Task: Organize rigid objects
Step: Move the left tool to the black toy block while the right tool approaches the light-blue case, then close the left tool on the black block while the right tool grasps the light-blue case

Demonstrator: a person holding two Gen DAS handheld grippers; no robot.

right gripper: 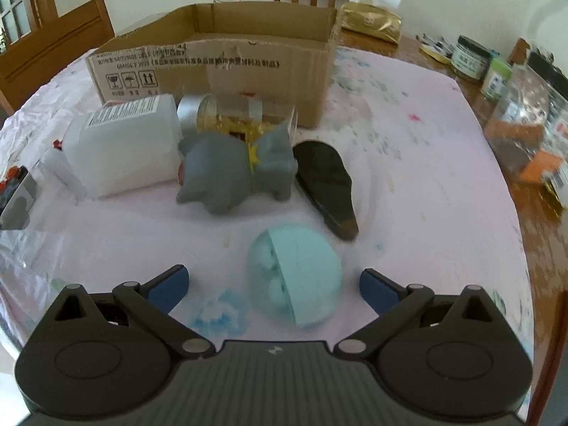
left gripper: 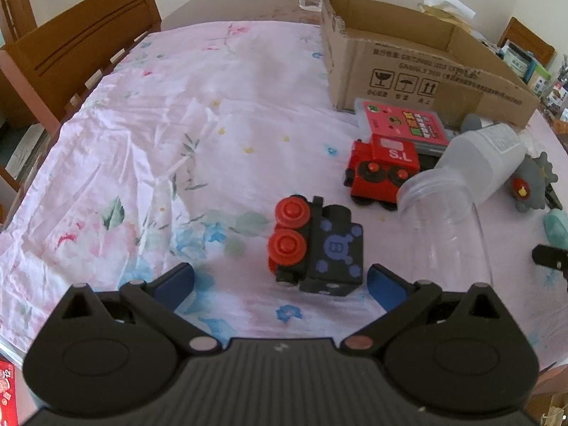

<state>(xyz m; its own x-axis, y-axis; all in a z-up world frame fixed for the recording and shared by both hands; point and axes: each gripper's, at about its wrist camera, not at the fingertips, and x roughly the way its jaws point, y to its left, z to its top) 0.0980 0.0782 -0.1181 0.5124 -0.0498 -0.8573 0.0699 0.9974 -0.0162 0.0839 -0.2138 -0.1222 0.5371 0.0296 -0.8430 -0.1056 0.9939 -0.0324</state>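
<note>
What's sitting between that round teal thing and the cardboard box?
In the right wrist view, a grey toy animal lies between the teal ball and the box, with a clear jar behind it.

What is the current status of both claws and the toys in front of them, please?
Left claw open, black toy train between its fingers. Right claw open around teal ball. Cardboard box beyond; nothing blocking either grasp.

Domestic dining room. A dining table [left gripper: 198, 10] is covered by a wrinkled pink floral cloth [left gripper: 149, 135], with wooden slat-back chairs [left gripper: 74, 46] at its left and far edges. Jars and food packets [right gripper: 497, 71] crowd the right edge. Plain pale walls behind.
</note>
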